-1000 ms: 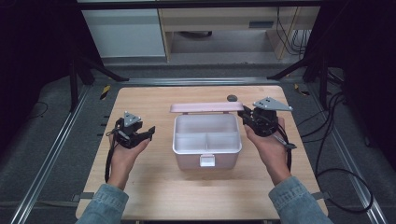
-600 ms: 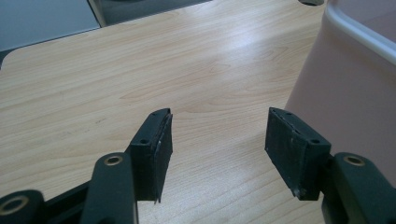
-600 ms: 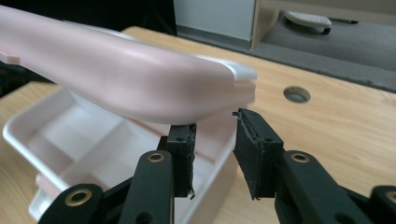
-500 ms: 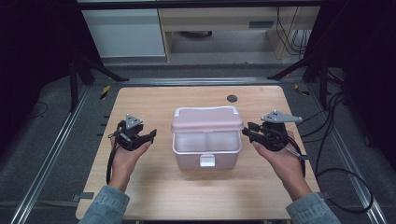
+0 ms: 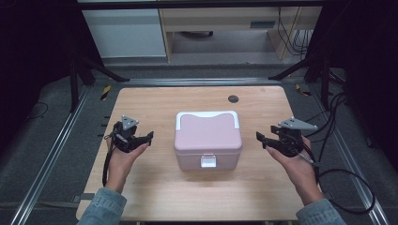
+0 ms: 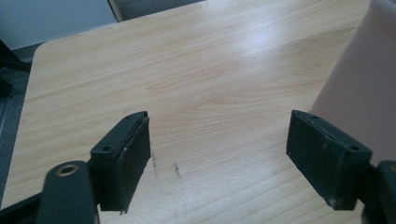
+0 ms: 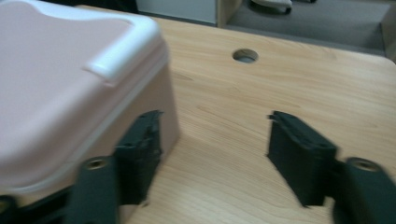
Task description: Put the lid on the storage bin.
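Observation:
A pink box (image 5: 208, 138) with a white-edged lid and a white front latch (image 5: 208, 161) stands shut in the middle of the wooden table (image 5: 159, 187). My left gripper (image 5: 145, 138) is held a little to the box's left, open, with nothing between its jaws. In the left gripper view the box's pink wall (image 6: 362, 88) fills the right edge beyond my left gripper (image 6: 218, 147). My right gripper (image 5: 261, 138) hovers to the box's right, also open and holding nothing. The right gripper view has the box (image 7: 70, 84) close on the left, beside my right gripper (image 7: 212, 149).
A round cable hole (image 5: 233, 99) sits in the table's far side, also a dark hole (image 7: 245, 55) in the right gripper view. Cables (image 5: 347, 187) trail off the right edge. Metal rails (image 5: 51, 150) flank the table. A white cabinet (image 5: 124, 28) stands beyond.
The box's lid, lying flat behind the box a second ago, has swung down and now covers it. My right gripper let go of it and drew back right and nearer; the left barely moved.

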The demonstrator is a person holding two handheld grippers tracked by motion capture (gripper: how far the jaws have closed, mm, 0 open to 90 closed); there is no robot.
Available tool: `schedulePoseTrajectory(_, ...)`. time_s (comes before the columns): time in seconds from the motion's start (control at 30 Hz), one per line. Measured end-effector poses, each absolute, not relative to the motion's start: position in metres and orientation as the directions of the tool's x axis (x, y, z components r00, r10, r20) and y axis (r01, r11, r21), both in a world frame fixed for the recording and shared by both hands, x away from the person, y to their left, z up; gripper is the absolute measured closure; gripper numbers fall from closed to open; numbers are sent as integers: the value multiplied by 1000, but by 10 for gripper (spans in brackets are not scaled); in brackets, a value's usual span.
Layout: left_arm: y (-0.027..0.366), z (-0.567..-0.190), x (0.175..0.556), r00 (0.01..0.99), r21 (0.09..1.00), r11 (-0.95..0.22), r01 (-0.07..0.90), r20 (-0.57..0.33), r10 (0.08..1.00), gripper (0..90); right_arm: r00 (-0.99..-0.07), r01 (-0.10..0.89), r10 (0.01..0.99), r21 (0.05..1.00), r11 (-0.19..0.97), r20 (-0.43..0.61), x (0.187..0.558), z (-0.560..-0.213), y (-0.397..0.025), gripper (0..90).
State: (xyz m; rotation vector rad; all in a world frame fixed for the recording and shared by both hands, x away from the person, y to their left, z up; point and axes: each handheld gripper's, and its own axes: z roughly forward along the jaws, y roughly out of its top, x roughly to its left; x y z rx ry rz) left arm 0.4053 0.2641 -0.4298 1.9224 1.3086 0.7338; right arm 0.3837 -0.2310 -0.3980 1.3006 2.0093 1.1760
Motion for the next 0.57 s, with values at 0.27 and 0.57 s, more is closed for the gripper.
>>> schedulePoseTrajectory(0.27,286,-471,409,309,751,-243,615,54,950,108,-362,562,930,810,164,63,416,-446,-248,173)
schedulePoseTrajectory(0.57,290,-498,411,318,705,-271,655,68,946,63,-337,629,941,752,195,38,426,-491,-248,113)
